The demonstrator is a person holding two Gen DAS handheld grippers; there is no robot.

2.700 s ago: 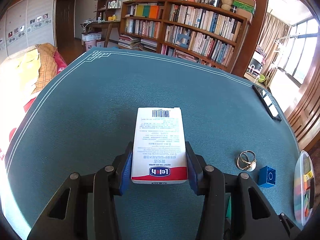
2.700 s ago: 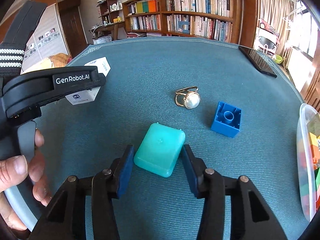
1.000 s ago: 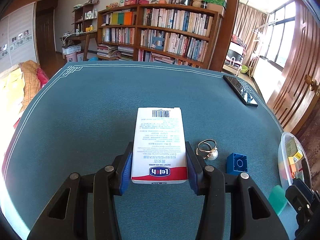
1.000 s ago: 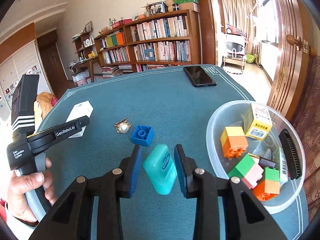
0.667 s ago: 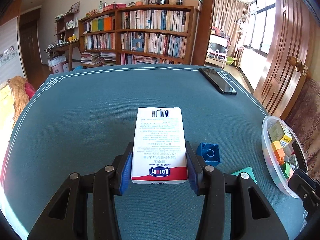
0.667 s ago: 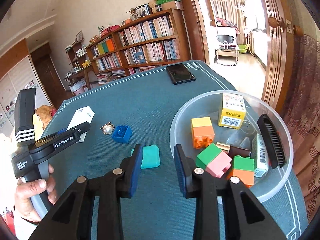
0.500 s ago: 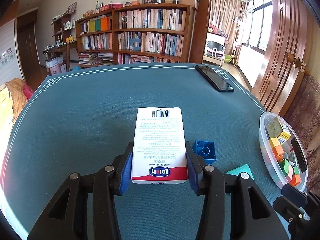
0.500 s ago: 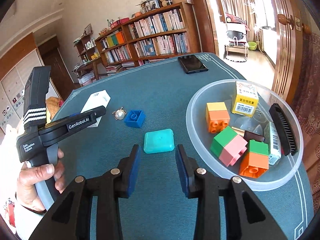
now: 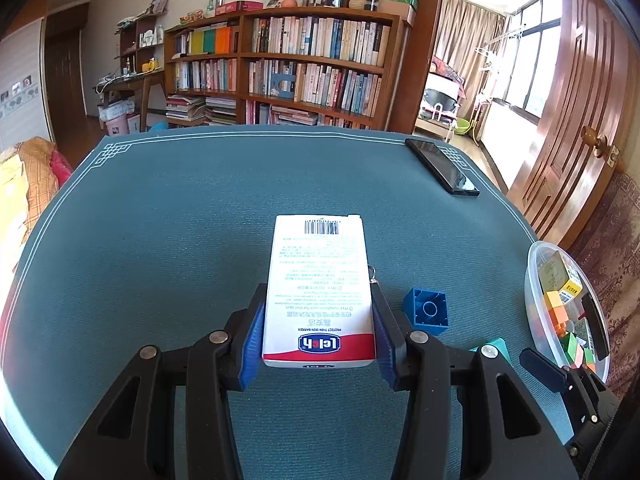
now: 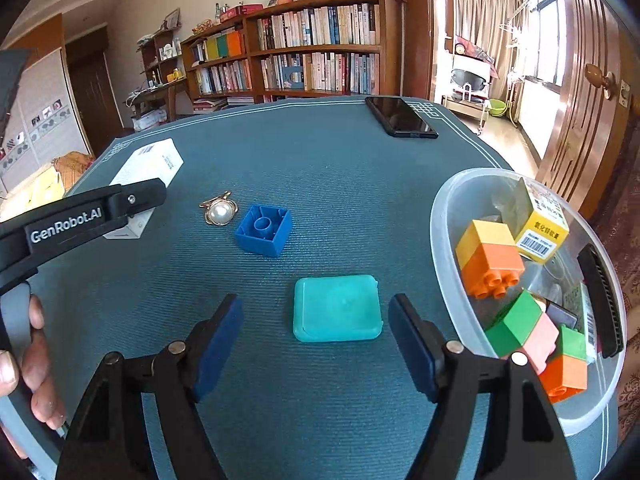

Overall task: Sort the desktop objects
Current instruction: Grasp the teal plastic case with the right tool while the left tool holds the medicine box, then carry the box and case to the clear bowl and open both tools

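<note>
Blue pads of the right tongs (image 10: 316,344) are spreading apart, and the teal case (image 10: 337,308) lies flat on the bench (image 10: 320,152) between them, touched by neither pad. Just to its right stands the clear plastic bowl (image 10: 444,216), holding coloured building blocks, a small yellow carton and a black comb. Beyond the case, a blue brick (image 10: 264,230) sits stud-hollow up, and just left of it lies a pearl ring (image 10: 219,211).

At the left edge of the right wrist view, a hand (image 10: 24,360) grips the handle of the other tool. The left tongs (image 9: 318,336) are clamped on a white box with a red band (image 9: 319,288), pads pressed on both long sides, the box held above the green cloth. Near the far right corner of the bench lies a black phone (image 10: 400,122), well apart from everything else. A bookshelf (image 9: 312,72) fills the wall behind.
</note>
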